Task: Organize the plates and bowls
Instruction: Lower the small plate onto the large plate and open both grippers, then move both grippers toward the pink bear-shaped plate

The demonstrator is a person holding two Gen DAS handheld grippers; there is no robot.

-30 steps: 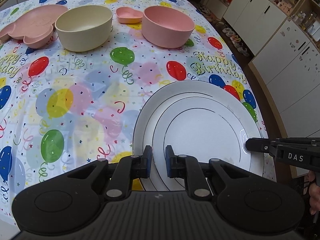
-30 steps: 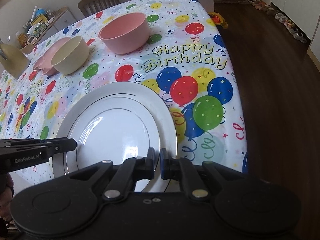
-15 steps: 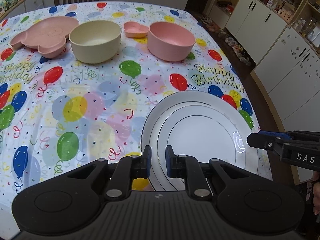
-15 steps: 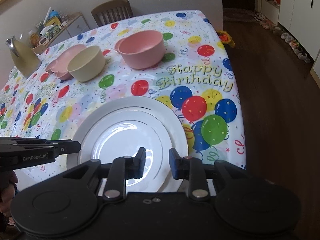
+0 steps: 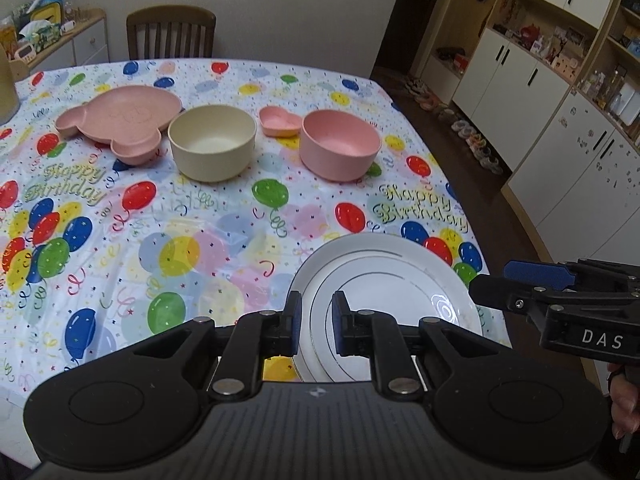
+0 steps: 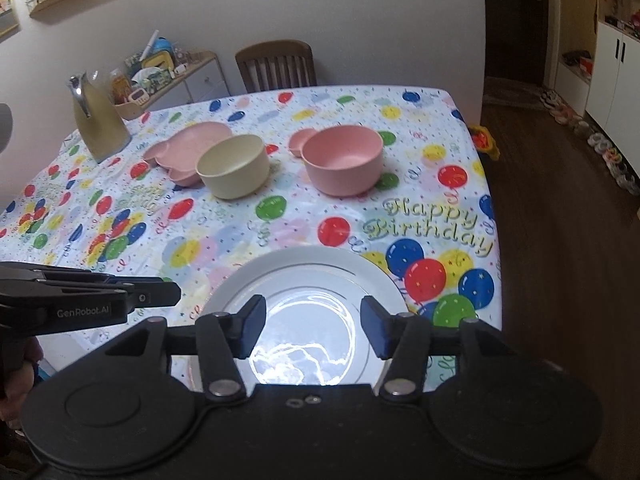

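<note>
Two white plates [image 5: 384,280] are stacked, smaller on larger, at the near right of the table; they also show in the right wrist view [image 6: 304,280]. A cream bowl [image 5: 212,147], a pink bowl [image 5: 340,148], a pink bear-shaped plate [image 5: 120,118] and a small pink heart dish [image 5: 279,120] stand further back. My left gripper [image 5: 314,326] is slightly open and empty above the plates' near left rim. My right gripper [image 6: 312,330] is open and empty above the stack's near edge.
A balloon-print birthday cloth [image 5: 160,240] covers the table. A beige jug [image 6: 98,120] stands at the far left. A wooden chair [image 5: 170,32] is behind the table. White cupboards [image 5: 560,128] and dark floor lie to the right.
Both grippers have lifted and pulled back from the plate stack. The right gripper went from shut to wide open. The left gripper's narrow gap is unchanged.
</note>
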